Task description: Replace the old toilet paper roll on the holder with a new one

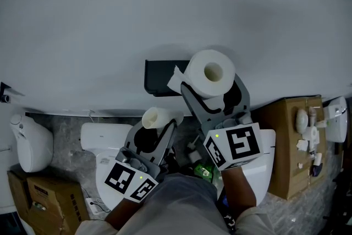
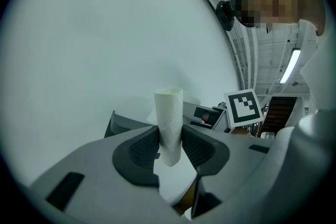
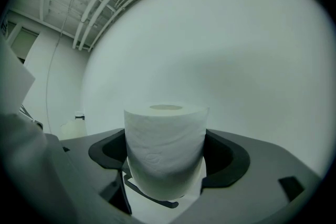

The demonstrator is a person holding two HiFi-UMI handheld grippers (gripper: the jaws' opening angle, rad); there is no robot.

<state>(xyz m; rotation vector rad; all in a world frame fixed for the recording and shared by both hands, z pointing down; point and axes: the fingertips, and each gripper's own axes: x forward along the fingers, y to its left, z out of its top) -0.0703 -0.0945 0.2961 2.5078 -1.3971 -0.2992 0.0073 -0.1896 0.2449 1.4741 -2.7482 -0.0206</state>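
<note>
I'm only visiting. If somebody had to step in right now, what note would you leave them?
The left gripper is shut on the empty cardboard tube.
The right gripper is shut on the full toilet paper roll, held up in front of the black holder on the wall.
Done: the old tube is off the holder and the new roll is in hand.
Left: fit the new roll on the holder and get rid of the tube.

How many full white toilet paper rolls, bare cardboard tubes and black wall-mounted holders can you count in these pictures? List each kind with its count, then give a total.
full white toilet paper roll: 1
bare pale cardboard tube: 1
black wall-mounted holder: 1
Total: 3
</note>
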